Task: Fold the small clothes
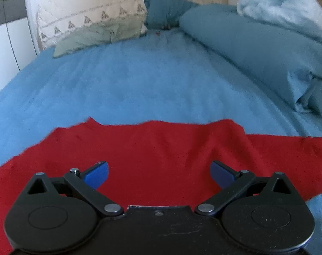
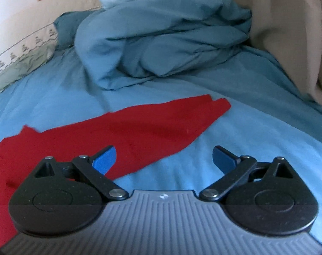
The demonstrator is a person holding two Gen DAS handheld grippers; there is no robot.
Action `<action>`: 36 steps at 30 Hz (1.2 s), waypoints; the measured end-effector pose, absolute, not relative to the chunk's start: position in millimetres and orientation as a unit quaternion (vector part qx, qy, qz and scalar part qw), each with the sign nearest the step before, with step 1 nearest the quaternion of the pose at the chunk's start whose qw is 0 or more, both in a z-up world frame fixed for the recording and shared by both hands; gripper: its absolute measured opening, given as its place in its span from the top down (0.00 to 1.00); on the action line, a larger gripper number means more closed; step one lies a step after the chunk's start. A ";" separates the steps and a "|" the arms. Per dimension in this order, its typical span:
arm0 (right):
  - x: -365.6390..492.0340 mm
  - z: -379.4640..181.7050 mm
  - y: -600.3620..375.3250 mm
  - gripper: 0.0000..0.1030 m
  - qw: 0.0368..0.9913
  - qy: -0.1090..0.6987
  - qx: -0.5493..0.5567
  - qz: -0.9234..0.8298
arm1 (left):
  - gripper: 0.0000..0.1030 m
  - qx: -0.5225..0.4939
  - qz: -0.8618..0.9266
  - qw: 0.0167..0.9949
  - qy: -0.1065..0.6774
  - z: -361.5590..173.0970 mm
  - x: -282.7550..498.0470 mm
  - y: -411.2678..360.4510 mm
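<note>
A red garment lies spread flat on the blue bed sheet. My left gripper is open and empty, hovering over the garment's middle. In the right wrist view the red garment stretches from the lower left to a narrow end near the centre. My right gripper is open and empty; its left finger is over the garment's edge and its right finger is over the bare sheet.
A bunched teal duvet lies at the back right of the bed, also in the left wrist view. A patterned pillow leans at the headboard. A beige curtain hangs at the right.
</note>
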State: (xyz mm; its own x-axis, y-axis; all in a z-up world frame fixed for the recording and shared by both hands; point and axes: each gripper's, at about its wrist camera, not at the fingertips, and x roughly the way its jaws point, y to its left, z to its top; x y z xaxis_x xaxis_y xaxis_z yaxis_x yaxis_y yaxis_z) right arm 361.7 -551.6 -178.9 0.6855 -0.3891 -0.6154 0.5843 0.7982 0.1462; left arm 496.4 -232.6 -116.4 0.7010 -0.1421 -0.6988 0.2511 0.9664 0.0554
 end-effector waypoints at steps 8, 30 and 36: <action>388.5 -206.6 -583.2 0.15 0.887 0.310 0.180 -0.290 | 0.00 0.078 -0.102 0.899 0.418 -153.7 537.5 -252.8; 482.0 -41.3 -407.8 0.75 0.966 0.230 0.077 -0.089 | 0.00 0.034 -0.107 0.900 0.422 -77.1 559.7 -110.1; 496.9 -99.5 -224.8 0.76 0.951 0.280 -0.070 0.107 | 0.00 -0.006 -0.060 0.899 0.433 -87.8 537.4 -12.3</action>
State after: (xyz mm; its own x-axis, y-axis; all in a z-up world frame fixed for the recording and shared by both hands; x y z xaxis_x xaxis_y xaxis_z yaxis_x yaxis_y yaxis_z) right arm 496.9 -224.8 -99.5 0.8196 0.1653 -0.5486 -0.2435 0.9672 -0.0724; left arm 537.4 -12.3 -87.8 0.6182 -0.1134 -0.7778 0.1036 0.9927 -0.0624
